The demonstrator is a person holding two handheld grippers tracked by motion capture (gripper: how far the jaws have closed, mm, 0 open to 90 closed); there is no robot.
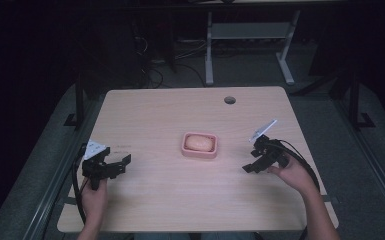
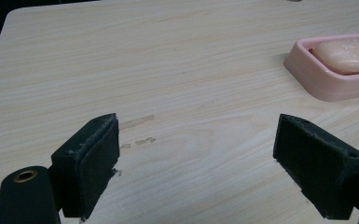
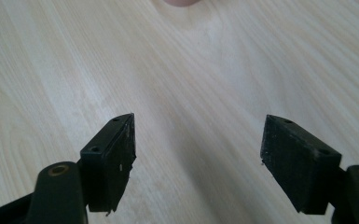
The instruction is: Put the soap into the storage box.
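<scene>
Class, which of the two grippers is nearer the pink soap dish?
The right gripper; less bare table separates it from the pink soap dish than the left gripper.

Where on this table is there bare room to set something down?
Nearly everywhere on the light wooden table. Free patches: the far strip between the round cable hole and the pink soap dish holding a peach soap bar; the near strip in front of the dish, between the left gripper and right gripper. Only the centre is occupied.
</scene>
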